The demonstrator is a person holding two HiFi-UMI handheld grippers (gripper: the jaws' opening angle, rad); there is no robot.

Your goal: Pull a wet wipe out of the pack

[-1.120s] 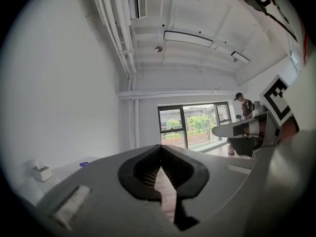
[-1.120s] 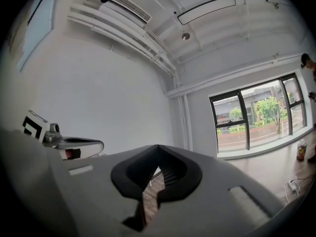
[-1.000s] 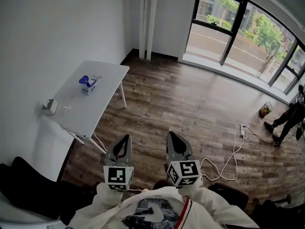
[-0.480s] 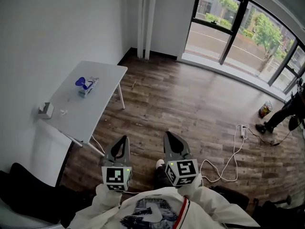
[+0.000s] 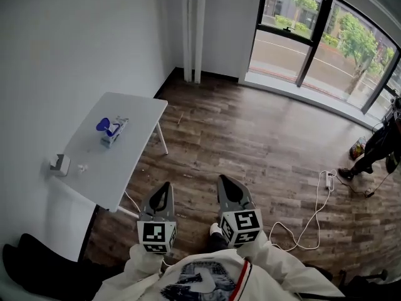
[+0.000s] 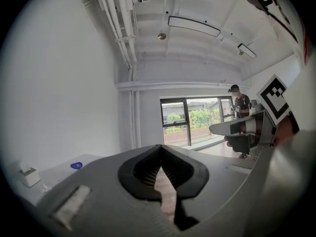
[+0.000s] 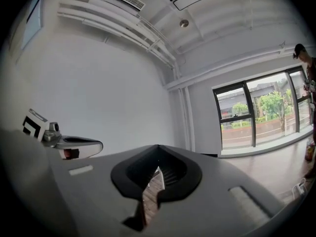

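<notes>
White table (image 5: pixel 135 115) bears wipe pack (image 5: pixel 113 130); left claw (image 5: pixel 165 187), right claw (image 5: pixel 224 181) closed.

Wipe pack (image 5: pixel 116 131) on white table (image 5: pixel 125 165), left hand-held gripper (image 5: pixel 166 187), right hand-held gripper (image 5: pixel 223 180) alongside

No word, number or brand can be read anywhere. The cubes on the left gripper (image 5: pixel 166 185) and the right gripper (image 5: pixel 223 179) bear only black-and-white square marker patterns. The print on the wet wipe pack (image 5: pixel 113 130) and on the person's shirt (image 5: pixel 200 279) is too small or blurred to read.
</notes>
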